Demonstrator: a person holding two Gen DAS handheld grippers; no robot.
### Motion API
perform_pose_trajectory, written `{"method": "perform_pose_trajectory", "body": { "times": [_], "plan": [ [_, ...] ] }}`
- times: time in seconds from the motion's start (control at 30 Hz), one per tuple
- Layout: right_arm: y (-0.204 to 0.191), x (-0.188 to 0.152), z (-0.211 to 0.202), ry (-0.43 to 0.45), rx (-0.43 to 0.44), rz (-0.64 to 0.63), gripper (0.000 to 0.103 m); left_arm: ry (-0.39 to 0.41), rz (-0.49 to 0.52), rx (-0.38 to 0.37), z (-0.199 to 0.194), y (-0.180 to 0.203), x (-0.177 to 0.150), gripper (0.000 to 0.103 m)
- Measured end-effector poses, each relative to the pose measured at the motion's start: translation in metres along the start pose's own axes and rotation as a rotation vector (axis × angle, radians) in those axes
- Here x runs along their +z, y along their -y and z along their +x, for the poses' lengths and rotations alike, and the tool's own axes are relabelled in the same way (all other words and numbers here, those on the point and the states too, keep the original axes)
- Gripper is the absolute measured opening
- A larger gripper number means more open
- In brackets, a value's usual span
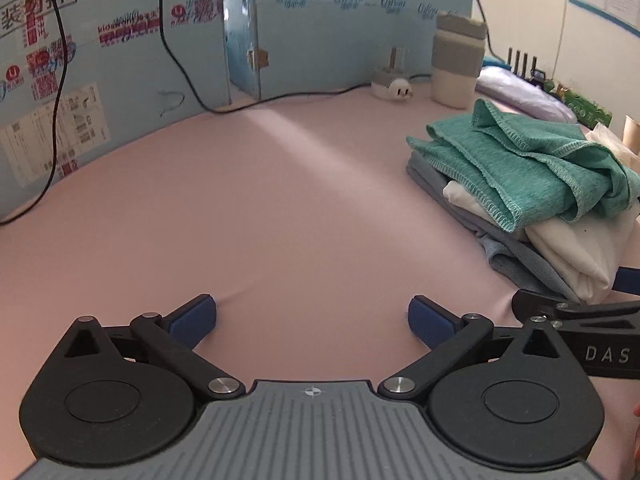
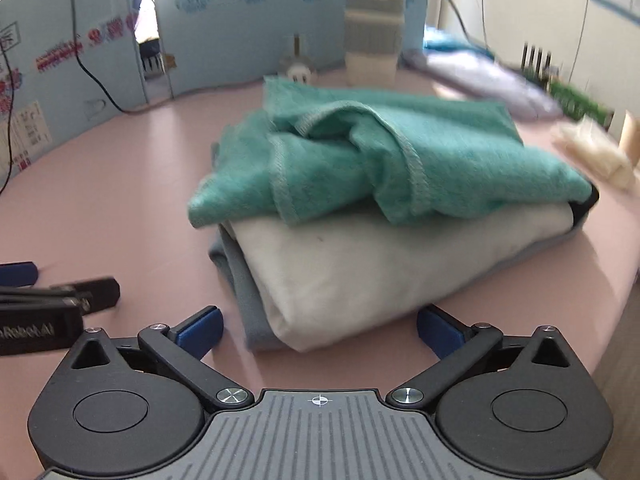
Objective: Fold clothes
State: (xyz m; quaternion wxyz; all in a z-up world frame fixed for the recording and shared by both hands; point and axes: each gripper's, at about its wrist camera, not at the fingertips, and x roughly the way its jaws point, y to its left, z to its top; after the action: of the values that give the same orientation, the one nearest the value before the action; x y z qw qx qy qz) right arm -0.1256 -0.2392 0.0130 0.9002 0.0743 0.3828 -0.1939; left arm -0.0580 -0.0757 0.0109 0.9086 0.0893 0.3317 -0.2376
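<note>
Left gripper (image 1: 312, 322) jaws spread wide over bare pink tabletop (image 1: 260, 200). Right gripper (image 2: 319, 330) likewise wide, empty, at near edge of folded clothes stack (image 2: 380, 208), frame centre.

Stack of clothes (image 2: 360, 240) sits on desk (image 1: 240, 200), right side in left wrist view, dead ahead in right wrist view. Towel (image 2: 380, 152) on top, folded shirt (image 2: 360, 272) under it, another cloth (image 2: 236, 280) at bottom touching desk. Behind stack: container (image 1: 458, 60), plug adapter (image 1: 394, 84) just left of it. Board wall (image 1: 120, 40) behind and left, cable (image 1: 180, 60) hanging down it onto desk. Left gripper (image 1: 312, 320) over bare desk, left of stack; right gripper (image 2: 319, 330) just before stack's near corner. Bag (image 1: 520, 88) behind stack, far right.
</note>
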Motion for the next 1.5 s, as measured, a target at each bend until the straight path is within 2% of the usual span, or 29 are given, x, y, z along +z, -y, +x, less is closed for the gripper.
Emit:
{"method": "perform_pose_trajectory", "body": {
  "times": [0.13,0.6,0.73,0.83,0.93,1.1,1.3,1.5],
  "plan": [
    [-0.003,-0.013,0.0,0.121,-0.031,0.036,0.103,0.03,-0.011,-0.006,0.004,-0.003,0.001,0.103],
    [0.001,-0.018,-0.003,0.171,-0.015,0.058,0.103,0.057,-0.019,-0.011,0.003,0.0,-0.002,0.103],
    [0.012,-0.022,-0.007,0.203,0.044,0.108,0.103,0.048,-0.007,-0.001,0.004,0.003,0.0,0.103],
    [0.028,-0.027,-0.012,0.254,0.129,0.21,0.103,0.046,-0.015,-0.007,0.004,0.001,0.0,0.103],
    [0.03,-0.029,-0.014,0.26,0.133,0.231,0.103,0.045,-0.019,-0.009,0.005,0.0,0.0,0.103],
    [0.024,-0.029,-0.015,0.25,0.096,0.195,0.103,0.045,-0.022,-0.011,0.005,0.0,0.0,0.103],
    [0.029,-0.034,-0.019,0.274,0.061,0.254,0.103,0.045,-0.025,-0.009,0.005,0.001,-0.001,0.103],
    [0.027,-0.032,-0.018,0.264,0.023,0.247,0.103,0.044,-0.024,-0.011,0.005,0.0,-0.001,0.103]
  ]
}}
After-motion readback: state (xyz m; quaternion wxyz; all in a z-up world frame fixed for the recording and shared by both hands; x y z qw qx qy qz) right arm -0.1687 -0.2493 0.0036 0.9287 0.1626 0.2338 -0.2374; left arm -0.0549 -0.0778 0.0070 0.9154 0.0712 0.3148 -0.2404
